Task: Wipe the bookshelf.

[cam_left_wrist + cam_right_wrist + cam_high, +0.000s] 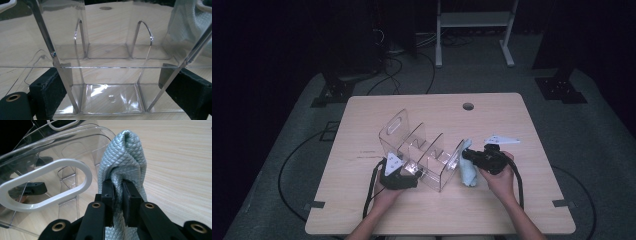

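A clear plastic organizer (422, 150) with several upright dividers stands in the middle of the wooden table (512, 210). My left gripper (414, 172) is at its near end. In the left gripper view the two black pads (47, 92) press from outside on both side walls of the organizer's (110, 52) front compartment, with the left gripper (112, 92) spread wide. My right gripper (467, 155) is just right of the organizer and shut on a pale blue textured cloth (468, 175). The cloth (125, 152) bulges above the right gripper's (118, 195) closed jaws, beside the organizer's handle slot (50, 185).
A round cable hole (468, 106) lies near the table's far edge. Bare wood surrounds the organizer on all sides. Beyond the table are a white metal frame (474, 20), black stands and cables on the grey floor.
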Available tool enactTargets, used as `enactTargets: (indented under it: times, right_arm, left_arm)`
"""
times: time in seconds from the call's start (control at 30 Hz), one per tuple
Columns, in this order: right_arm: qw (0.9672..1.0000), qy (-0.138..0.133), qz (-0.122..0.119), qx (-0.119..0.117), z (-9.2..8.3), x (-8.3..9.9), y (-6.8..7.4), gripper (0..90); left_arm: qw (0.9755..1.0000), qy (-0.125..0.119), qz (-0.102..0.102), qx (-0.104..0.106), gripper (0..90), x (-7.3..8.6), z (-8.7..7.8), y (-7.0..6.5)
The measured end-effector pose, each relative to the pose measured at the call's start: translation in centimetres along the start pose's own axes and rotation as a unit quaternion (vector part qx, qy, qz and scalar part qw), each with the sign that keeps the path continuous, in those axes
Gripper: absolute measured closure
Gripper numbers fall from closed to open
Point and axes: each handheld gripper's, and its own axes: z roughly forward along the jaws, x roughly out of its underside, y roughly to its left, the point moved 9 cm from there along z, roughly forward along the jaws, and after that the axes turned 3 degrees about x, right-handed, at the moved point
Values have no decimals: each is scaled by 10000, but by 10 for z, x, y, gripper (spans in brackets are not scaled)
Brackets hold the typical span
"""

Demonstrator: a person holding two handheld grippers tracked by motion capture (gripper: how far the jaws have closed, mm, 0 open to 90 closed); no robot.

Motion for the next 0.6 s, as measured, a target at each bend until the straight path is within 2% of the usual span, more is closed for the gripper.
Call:
enactTargets:
  times: [0.13,0.2,0.3,0.33,0.47,0.53,0.6]
  right_arm:
    - [9998,-153,-157,-20,-9,-12,10,803]
    - [9996,-204,-191,-11,-10,-15,10,803]
    - [9997,-191,-112,-36,-7,-13,6,803]
    - [9999,-97,-37,7,-3,-7,0,803]
    - [10000,7,53,3,2,-1,-6,803]
    - [10000,-28,31,-36,-1,-3,-3,803]
    - [9997,-164,-28,-187,-7,-8,6,803]
  left_arm:
    - [10000,0,4,9,78,0,0,0]
    - [10000,-3,1,3,78,0,0,0]
    - [10000,-6,19,-9,78,0,0,0]
    - [10000,-3,23,-6,78,0,0,0]
    - [10000,-9,28,-7,78,0,0,0]
    - [10000,-1,26,-1,77,0,0,0]
    - [10000,-1,24,-6,77,0,0,0]
